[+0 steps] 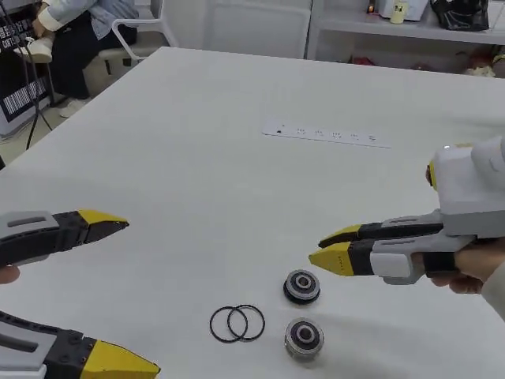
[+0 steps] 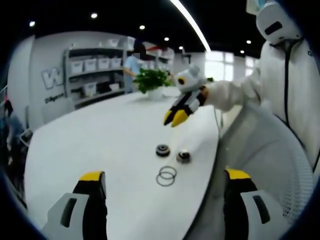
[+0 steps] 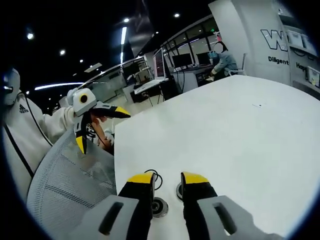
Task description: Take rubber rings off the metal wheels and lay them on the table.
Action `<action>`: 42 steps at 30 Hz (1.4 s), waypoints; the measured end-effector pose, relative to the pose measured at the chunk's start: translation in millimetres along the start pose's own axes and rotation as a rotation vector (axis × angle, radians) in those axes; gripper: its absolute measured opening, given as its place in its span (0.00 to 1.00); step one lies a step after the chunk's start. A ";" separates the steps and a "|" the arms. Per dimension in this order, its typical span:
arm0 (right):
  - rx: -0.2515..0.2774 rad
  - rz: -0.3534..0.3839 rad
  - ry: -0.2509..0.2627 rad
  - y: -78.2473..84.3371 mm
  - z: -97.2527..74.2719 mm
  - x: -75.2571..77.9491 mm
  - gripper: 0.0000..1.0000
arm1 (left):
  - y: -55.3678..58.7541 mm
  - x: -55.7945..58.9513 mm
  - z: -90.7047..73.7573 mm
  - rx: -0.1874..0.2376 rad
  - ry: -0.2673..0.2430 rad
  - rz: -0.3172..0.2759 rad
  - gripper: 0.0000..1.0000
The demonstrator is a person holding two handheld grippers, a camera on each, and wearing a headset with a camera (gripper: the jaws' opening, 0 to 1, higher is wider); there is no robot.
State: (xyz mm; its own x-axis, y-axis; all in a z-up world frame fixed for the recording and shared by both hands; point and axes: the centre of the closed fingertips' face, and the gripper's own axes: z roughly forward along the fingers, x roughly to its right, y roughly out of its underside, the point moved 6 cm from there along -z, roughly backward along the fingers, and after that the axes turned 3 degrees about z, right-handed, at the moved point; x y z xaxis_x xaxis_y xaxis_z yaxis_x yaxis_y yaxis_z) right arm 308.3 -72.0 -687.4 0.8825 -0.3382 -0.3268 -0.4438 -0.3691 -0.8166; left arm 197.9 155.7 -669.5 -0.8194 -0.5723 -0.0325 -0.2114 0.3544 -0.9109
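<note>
Two small metal wheels lie on the white table (image 1: 197, 158): one (image 1: 301, 286) with a dark rim, and a paler one (image 1: 304, 337) nearer to me. Two black rubber rings (image 1: 237, 323) lie overlapping just left of them. My right gripper (image 1: 325, 247) hovers just above and right of the dark-rimmed wheel, its yellow tips a little apart with nothing between them. In its own view the right gripper (image 3: 167, 179) has the wheels (image 3: 159, 206) and the rings (image 3: 155, 177) just beyond its tips. At the left, my left gripper (image 1: 122, 294) is wide open and empty.
A flush power strip (image 1: 325, 134) sits in the table's far half. A person sits in a chair (image 1: 79, 31) beyond the far left corner. Shelving (image 1: 410, 31) runs along the back. A mesh chair (image 2: 260, 150) stands by the near edge.
</note>
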 end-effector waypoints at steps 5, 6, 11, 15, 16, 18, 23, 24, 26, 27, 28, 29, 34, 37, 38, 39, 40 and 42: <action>-0.001 -0.022 0.006 6.9 -4.1 2.4 0.23 | -2.0 -2.1 0.4 0.004 0.000 0.007 1.00; -0.001 -0.023 0.007 8.1 -4.6 2.8 0.24 | -2.5 -2.4 0.5 0.004 0.002 0.009 0.99; 0.002 -0.025 0.013 13.7 -7.4 5.1 0.27 | -8.1 -6.0 1.0 0.011 0.006 0.023 0.99; 0.011 -0.018 0.021 19.7 -8.5 9.8 0.28 | -12.5 -8.0 2.1 0.012 0.013 0.037 0.99; 0.011 -0.017 0.023 21.1 -8.6 10.4 0.28 | -13.3 -8.4 2.3 0.011 0.016 0.041 0.99; 0.014 -0.018 0.025 24.4 -8.6 12.3 0.29 | -15.0 -10.0 3.2 0.012 0.019 0.048 0.99; 0.021 -0.006 0.036 31.7 -8.5 16.3 0.32 | -17.0 -14.4 5.4 0.011 0.027 0.055 0.99; 0.021 -0.004 0.040 33.7 -8.7 17.6 0.32 | -18.0 -15.3 6.3 0.011 0.031 0.058 0.99; 0.021 -0.001 0.049 36.4 -9.2 19.7 0.32 | -20.4 -16.2 8.2 0.008 0.038 0.065 0.99; 0.024 0.001 0.054 37.8 -9.8 21.2 0.32 | -21.8 -16.6 9.4 0.006 0.043 0.069 0.99; 0.027 0.005 0.056 38.4 -10.0 21.9 0.32 | -23.0 -16.5 10.5 0.004 0.046 0.073 0.99; 0.029 0.007 0.056 39.0 -10.3 22.3 0.32 | -23.9 -16.7 11.4 0.002 0.049 0.076 0.99; 0.033 0.009 0.062 42.3 -9.6 25.3 0.32 | -30.6 -19.2 18.3 0.002 0.069 0.095 0.98; 0.034 0.016 0.063 44.3 -8.3 27.1 0.32 | -36.0 -19.6 23.3 0.007 0.087 0.116 0.96; 0.036 0.017 0.062 44.5 -7.9 27.4 0.32 | -38.4 -20.3 25.8 0.008 0.089 0.121 0.96; 0.037 0.018 0.062 44.6 -7.6 27.5 0.32 | -39.9 -21.0 27.4 0.007 0.091 0.124 0.96; 0.040 0.020 0.060 44.7 -6.9 27.8 0.32 | -41.3 -21.5 29.1 0.006 0.093 0.129 0.96; 0.046 0.023 0.057 45.0 -5.7 27.9 0.32 | -44.6 -22.4 32.8 0.008 0.094 0.139 0.95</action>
State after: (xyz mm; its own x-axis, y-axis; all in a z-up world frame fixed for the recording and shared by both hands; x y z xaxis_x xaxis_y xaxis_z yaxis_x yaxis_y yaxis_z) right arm 312.1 -103.0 -730.6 0.8614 -0.3955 -0.3186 -0.4547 -0.3208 -0.8309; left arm 243.2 128.4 -641.7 -0.8870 -0.4458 -0.1203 -0.0884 0.4197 -0.9034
